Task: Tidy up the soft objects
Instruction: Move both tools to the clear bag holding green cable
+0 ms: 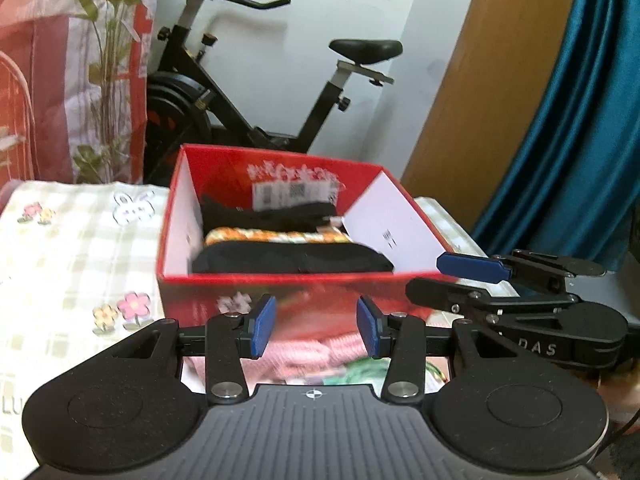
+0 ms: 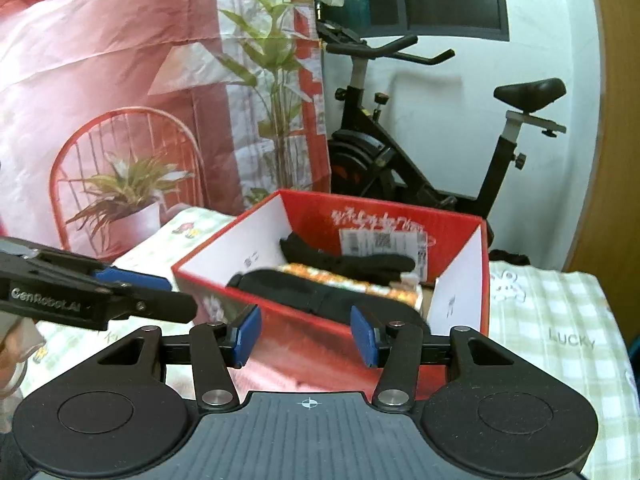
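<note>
A red cardboard box (image 1: pixel 280 280) with white inner walls stands on the checked tablecloth; it also shows in the right wrist view (image 2: pixel 320 336). Inside lie a black folded cloth (image 1: pixel 292 262) at the front, an orange-and-white patterned cloth (image 1: pixel 276 237) in the middle and another black cloth (image 1: pixel 268 212) at the back. A pink knitted cloth (image 1: pixel 304 356) lies in front of the box, under my left gripper (image 1: pixel 316 330), which is open and empty. My right gripper (image 2: pixel 306 334) is open and empty before the box's near wall. Each gripper shows in the other's view (image 1: pixel 520 292) (image 2: pixel 92 292).
A black exercise bike (image 1: pixel 256 92) stands behind the table. A red printed backdrop with plants (image 2: pixel 120 100) hangs at the left. A teal curtain (image 1: pixel 580 120) and a wooden panel (image 1: pixel 480 80) are at the right. The tablecloth (image 2: pixel 560 320) spreads on both sides of the box.
</note>
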Tool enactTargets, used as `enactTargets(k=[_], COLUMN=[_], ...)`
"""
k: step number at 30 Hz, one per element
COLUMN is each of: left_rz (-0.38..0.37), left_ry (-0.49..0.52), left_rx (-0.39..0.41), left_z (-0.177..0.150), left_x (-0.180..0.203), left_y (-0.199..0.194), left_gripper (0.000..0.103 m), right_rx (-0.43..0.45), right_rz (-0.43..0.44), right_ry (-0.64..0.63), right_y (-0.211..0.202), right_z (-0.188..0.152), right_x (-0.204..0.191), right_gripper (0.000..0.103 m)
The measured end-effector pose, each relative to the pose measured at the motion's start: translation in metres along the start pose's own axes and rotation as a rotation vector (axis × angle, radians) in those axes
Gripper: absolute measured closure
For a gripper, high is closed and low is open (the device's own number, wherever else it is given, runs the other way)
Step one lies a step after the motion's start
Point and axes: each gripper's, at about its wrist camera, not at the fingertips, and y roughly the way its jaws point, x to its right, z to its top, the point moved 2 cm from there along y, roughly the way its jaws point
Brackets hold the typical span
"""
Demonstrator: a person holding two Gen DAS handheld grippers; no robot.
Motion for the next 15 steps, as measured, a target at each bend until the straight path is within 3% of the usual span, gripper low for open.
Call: enactTargets(k=[15], left_rz=[-0.047], left_ry=[-0.077], left_rx=[-0.184], left_z=[-0.062], left_x=[-0.01], left_y=[0.045], left_gripper=[0.057], right_rx=[-0.184], right_rz=[-0.029], right_ry=[0.136], right_y=[0.0], right_z=[-0.096], right_x=[0.013], right_gripper=[0.063])
